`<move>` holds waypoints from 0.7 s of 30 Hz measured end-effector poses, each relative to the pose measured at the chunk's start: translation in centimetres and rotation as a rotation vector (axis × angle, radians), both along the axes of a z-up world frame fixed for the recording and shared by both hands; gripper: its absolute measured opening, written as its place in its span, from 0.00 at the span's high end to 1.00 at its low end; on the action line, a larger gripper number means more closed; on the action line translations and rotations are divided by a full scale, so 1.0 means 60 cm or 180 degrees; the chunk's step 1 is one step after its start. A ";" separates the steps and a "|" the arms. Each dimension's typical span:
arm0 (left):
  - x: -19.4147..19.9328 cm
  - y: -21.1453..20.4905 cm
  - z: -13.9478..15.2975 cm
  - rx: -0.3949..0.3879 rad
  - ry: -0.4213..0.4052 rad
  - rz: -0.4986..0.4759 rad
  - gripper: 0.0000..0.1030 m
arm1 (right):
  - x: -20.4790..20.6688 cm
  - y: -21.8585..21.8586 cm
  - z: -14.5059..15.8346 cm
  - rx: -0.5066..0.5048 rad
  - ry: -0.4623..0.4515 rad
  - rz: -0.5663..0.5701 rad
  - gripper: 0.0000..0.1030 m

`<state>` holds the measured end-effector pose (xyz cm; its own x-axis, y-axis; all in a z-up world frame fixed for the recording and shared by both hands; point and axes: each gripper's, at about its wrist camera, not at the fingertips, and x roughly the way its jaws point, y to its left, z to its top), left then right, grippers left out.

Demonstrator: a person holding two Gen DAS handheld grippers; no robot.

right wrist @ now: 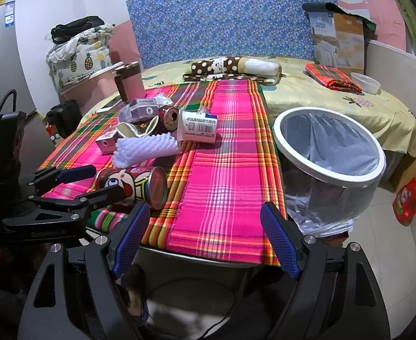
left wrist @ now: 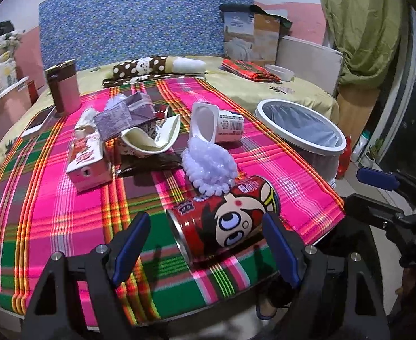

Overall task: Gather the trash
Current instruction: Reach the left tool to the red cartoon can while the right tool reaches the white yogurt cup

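Observation:
A red cartoon-printed can [left wrist: 225, 221] [right wrist: 134, 184] lies on its side near the front edge of the plaid tablecloth [left wrist: 66, 206]. My left gripper [left wrist: 206, 245] [right wrist: 94, 184] is open and straddles the can; the right finger is close to it and the left finger stands apart. Behind the can lie a white foam net [left wrist: 210, 167] [right wrist: 145, 148], a tipped yoghurt cup [left wrist: 216, 124] [right wrist: 199, 127], a crushed paper cup [left wrist: 151, 138] and cartons [left wrist: 88, 153]. A white-rimmed bin [left wrist: 267, 107] [right wrist: 329, 178] lined with a bag stands to the right of the table. My right gripper [right wrist: 205, 240] [left wrist: 375, 195] hangs open and empty over the front edge.
A pink tumbler [left wrist: 63, 87] and a phone [left wrist: 37, 121] sit at the table's far left. Behind the table is a bed with a dotted pillow [right wrist: 230, 66], a folded cloth [right wrist: 332, 78] and a white bowl [right wrist: 365, 82]. A red bottle [right wrist: 409, 198] stands on the floor at right.

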<state>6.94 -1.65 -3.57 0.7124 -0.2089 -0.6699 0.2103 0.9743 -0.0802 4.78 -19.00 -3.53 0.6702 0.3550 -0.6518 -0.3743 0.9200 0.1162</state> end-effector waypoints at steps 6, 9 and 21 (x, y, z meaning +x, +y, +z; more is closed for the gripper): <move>0.025 -0.013 -0.012 0.0103 -0.0001 -0.0195 0.19 | 0.015 -0.002 -0.007 0.0011 0.0069 -0.0004 0.21; 0.038 -0.018 -0.020 0.0134 0.0055 -0.0239 0.19 | 0.022 -0.005 -0.012 0.0018 0.0110 -0.0010 0.21; 0.075 -0.016 -0.027 0.0019 0.0056 -0.0263 0.24 | 0.048 -0.014 -0.025 0.0031 0.0244 -0.0052 0.21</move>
